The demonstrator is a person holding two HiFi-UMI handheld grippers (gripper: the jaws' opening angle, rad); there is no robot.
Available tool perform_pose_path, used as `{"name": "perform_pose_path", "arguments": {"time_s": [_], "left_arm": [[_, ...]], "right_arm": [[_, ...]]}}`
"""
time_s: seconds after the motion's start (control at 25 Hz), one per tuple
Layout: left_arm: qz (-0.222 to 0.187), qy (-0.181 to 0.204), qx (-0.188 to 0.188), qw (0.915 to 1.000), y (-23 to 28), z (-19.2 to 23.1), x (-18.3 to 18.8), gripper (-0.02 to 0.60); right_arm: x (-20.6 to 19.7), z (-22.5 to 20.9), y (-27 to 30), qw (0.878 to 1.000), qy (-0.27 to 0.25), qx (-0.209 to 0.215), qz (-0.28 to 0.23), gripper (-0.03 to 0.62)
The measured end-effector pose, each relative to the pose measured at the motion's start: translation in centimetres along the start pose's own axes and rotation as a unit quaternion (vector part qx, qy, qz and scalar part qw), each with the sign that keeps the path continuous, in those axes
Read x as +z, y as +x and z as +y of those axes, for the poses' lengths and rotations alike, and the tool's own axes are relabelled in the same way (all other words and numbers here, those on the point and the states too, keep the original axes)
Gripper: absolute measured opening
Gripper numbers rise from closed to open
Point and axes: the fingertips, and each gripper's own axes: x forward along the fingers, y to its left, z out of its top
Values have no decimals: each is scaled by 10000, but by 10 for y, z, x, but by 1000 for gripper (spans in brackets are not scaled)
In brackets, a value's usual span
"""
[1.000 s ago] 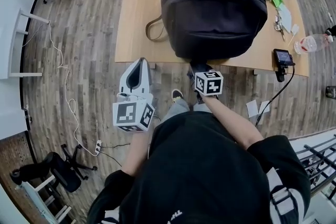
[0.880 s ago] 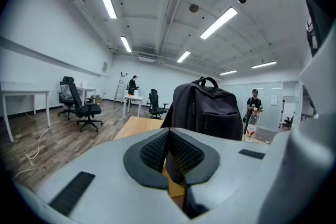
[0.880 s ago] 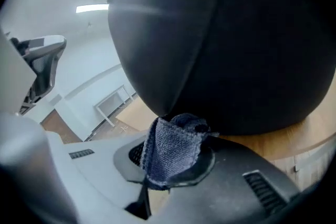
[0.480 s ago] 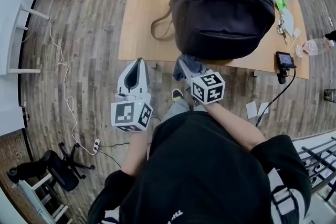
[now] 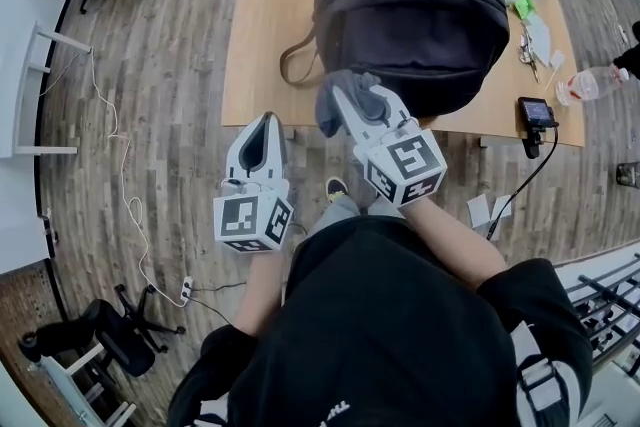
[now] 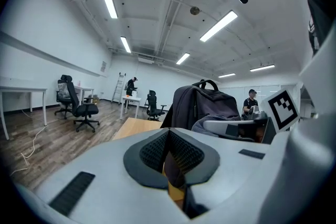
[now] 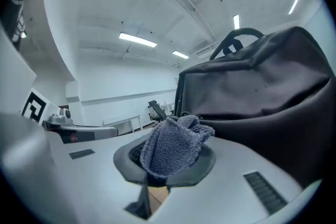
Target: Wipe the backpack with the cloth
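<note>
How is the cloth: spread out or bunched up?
Bunched up. The cloth sticks out as a crumpled wad from the right gripper's shut jaws, near the backpack.

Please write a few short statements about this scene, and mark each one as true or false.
1. The right gripper is shut on the grey cloth. True.
2. The left gripper holds a sponge. False: its jaws are shut with nothing between them.
3. The backpack is on the floor. False: it is on the wooden table.
4. In the head view, a clear plastic bottle is to the right of the backpack. True.
</note>
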Motion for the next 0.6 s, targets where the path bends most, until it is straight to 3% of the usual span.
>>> {"name": "perform_pose_path", "arguments": {"time_s": [0.2, 0.32, 0.48, 0.6], "left_arm": [[48, 34, -193, 9998, 14, -14, -2, 17], [99, 65, -348, 9993, 24, -26, -4, 17], [185, 108, -611, 9979, 39, -50, -8, 17], [229, 165, -830, 9962, 50, -69, -10, 17]], "right_arm": [[18, -21, -28, 9995, -165, -234, -152, 41], [30, -50, -54, 9978, -162, -586, -250, 40], [45, -112, -102, 9896, -78, -1347, -506, 40], [51, -163, -146, 9753, -203, -2123, -579, 40]]}}
